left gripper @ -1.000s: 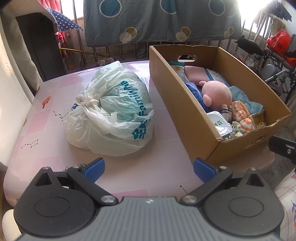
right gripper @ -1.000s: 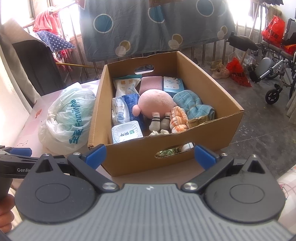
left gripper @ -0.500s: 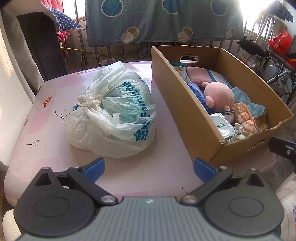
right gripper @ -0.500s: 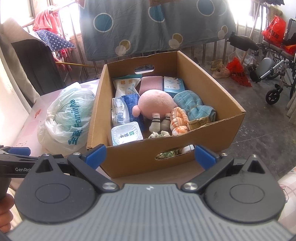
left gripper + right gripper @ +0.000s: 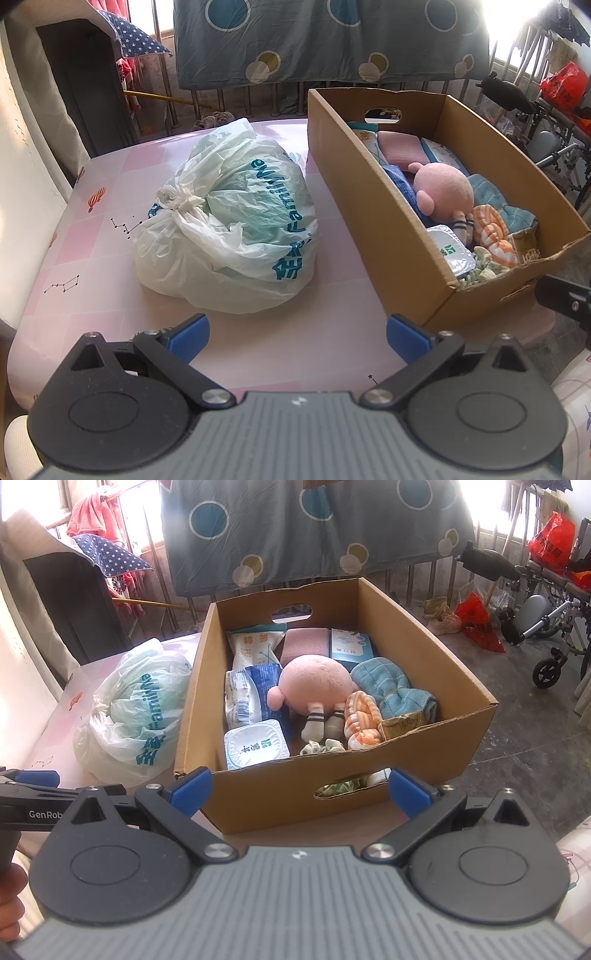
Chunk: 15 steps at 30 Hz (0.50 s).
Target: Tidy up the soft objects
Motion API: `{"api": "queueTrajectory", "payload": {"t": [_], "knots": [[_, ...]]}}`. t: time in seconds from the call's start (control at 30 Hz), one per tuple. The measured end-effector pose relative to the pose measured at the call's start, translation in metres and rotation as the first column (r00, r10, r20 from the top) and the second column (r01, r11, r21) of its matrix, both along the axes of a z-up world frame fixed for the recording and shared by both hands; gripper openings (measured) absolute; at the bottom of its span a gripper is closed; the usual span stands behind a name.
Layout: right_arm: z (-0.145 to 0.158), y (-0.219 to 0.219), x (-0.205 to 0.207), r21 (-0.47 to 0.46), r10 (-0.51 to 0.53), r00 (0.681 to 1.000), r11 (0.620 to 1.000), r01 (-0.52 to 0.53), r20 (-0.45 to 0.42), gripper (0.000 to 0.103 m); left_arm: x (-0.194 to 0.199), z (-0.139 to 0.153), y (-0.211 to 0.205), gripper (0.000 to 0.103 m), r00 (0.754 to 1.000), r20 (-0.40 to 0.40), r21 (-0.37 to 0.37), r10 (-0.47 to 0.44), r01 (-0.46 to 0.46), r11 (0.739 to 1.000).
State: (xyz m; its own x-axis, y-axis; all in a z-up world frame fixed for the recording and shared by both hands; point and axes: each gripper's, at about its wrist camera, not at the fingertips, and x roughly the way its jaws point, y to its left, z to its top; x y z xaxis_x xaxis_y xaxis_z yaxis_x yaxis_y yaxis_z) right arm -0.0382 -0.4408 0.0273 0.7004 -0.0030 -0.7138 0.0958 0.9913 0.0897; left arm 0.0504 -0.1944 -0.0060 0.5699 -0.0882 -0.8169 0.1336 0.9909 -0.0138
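Note:
A cardboard box (image 5: 373, 786) stands on the pink table (image 5: 110, 295); it also shows in the left wrist view (image 5: 373, 206). Inside lie a pink plush toy (image 5: 314, 685), a blue towel (image 5: 391, 690), an orange striped cloth (image 5: 360, 716), socks (image 5: 321, 723) and several packets. A tied white plastic bag (image 5: 229, 221) sits left of the box, also in the right wrist view (image 5: 136, 709). My left gripper (image 5: 297, 334) is open and empty, just short of the bag. My right gripper (image 5: 299, 788) is open and empty at the box's near wall.
A blue dotted sheet (image 5: 314, 528) hangs on railings behind the table. A dark cabinet (image 5: 85, 88) stands at the back left. A wheelchair (image 5: 546, 627) and red bags (image 5: 476, 624) are on the floor at the right. The table edge runs below the box.
Both grippers have drifted slightly forward and up; the box and bag have not moved. Both stay open and empty.

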Motion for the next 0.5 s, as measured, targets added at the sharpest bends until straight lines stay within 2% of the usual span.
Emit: {"api": "queueTrajectory", "payload": {"t": [0.5], "knots": [[-0.0012,0.0017,0.0041,-0.002,0.009,1.000,1.000,-0.009,-0.003,0.102,0.0013,-0.0014,0.0023,0.102,1.000,-0.002,-0.001,0.009,-0.009,1.000]]}}
